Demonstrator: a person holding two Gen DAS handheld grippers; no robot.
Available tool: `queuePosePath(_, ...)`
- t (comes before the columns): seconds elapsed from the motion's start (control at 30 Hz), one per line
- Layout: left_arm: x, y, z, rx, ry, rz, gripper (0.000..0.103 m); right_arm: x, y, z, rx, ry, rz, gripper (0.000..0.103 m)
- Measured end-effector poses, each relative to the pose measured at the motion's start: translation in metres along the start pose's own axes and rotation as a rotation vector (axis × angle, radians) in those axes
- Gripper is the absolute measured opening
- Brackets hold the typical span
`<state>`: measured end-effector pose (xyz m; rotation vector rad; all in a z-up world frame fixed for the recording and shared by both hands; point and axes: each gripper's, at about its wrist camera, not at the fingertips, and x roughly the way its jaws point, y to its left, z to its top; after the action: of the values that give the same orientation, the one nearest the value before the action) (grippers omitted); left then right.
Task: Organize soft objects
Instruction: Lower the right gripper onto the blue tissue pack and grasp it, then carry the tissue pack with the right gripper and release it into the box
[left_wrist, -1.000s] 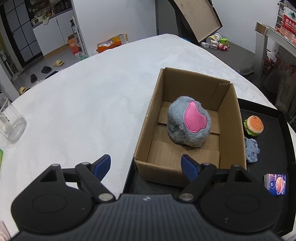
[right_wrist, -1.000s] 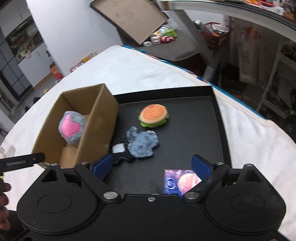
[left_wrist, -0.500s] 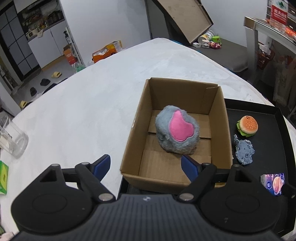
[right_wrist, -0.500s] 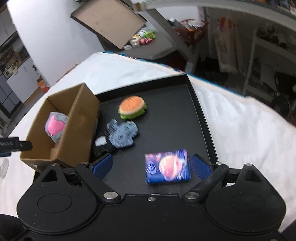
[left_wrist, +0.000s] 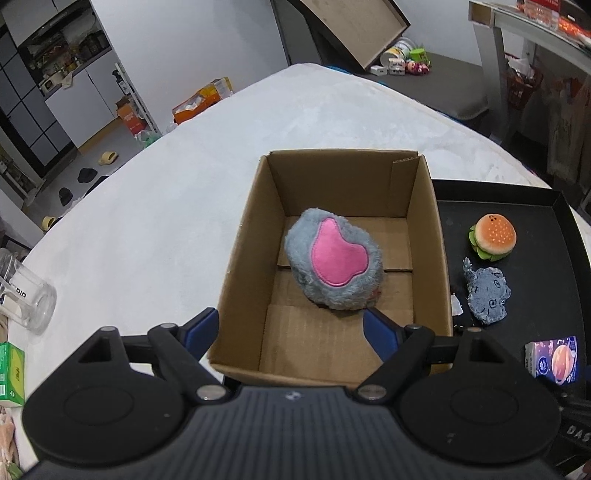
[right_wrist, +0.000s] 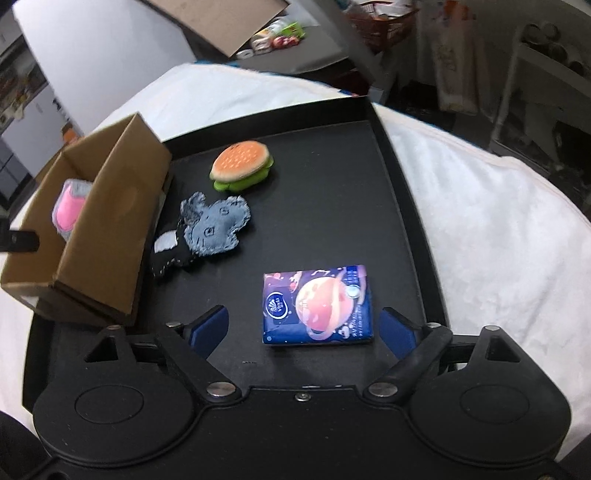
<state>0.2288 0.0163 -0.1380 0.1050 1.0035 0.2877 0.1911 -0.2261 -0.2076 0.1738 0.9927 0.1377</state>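
- Two grippers are showing blue-padded fingers spread wide with nothing between them: the left gripper is hovering at the near end of the open brown cardboard box, and the right gripper is hanging over the near part of the flat black tray.
- Ahead of the left gripper, the fluffy grey plush with a pink felt patch is lying on the box floor, its patch facing up and its long axis running from far-left to near-right.
- Just ahead of the right gripper, between its fingers, the dark blue tissue packet printed with an orange planet is lying flat, its long side running across the gripper.
- Farther ahead and to the left, the grey-blue denim plush is lying flat, touching a small black-and-white soft toy that is sitting beside the box wall.
- Beyond it, the round plush hamburger with a green lettuce edge is resting bun-up.
- Box and tray are sitting on a white fleecy cloth-covered table; a clear glass jar is lying far to the left gripper's left.
- Behind the table, white cabinets and floor clutter are showing.
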Motion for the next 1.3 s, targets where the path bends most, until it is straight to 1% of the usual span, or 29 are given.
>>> queuePosePath(0.2,0.008,-0.012,0.005,0.020,0.017,0.014,0.084,0.021,-0.002,0.003,-0.013,0.045,-0.028,0.090)
queuePosePath(0.37,0.015,-0.017,0.007,0.022,0.039,0.017,0.084,0.035,0.000,0.004,-0.045,0.058,-0.056,0.090)
queuePosePath(0.4,0.015,-0.018,0.007,0.024,0.041,0.017,0.084,0.035,0.001,0.004,-0.055,0.050,-0.061,0.086)
queuePosePath(0.43,0.015,-0.019,0.007,0.026,0.041,0.017,0.084,0.034,0.003,0.004,-0.071,0.040,-0.066,0.077)
queuePosePath(0.47,0.015,-0.019,0.007,0.029,0.041,0.017,0.084,0.033,0.005,0.004,-0.085,0.030,-0.068,0.072)
queuePosePath(0.5,0.015,-0.020,0.008,0.030,0.040,0.018,0.084,0.032,0.005,0.005,-0.089,0.025,-0.069,0.071)
queuePosePath(0.6,0.014,-0.019,0.008,0.024,0.036,0.016,0.084,0.029,0.002,0.008,-0.060,0.023,-0.057,0.070)
queuePosePath(0.8,0.008,-0.011,0.004,0.000,0.017,0.010,0.084,0.015,0.008,0.012,-0.058,-0.011,-0.038,0.070)
queuePosePath(1.03,-0.001,0.000,0.003,-0.021,-0.030,-0.002,0.084,-0.002,0.006,0.022,-0.032,-0.045,-0.022,0.070)
queuePosePath(1.17,-0.001,0.007,0.000,-0.045,-0.033,-0.019,0.084,-0.003,0.010,0.023,-0.039,-0.037,-0.027,0.070)
queuePosePath(1.3,-0.001,0.011,-0.003,-0.049,-0.031,-0.029,0.084,-0.007,0.015,0.024,-0.068,-0.056,-0.045,0.070)
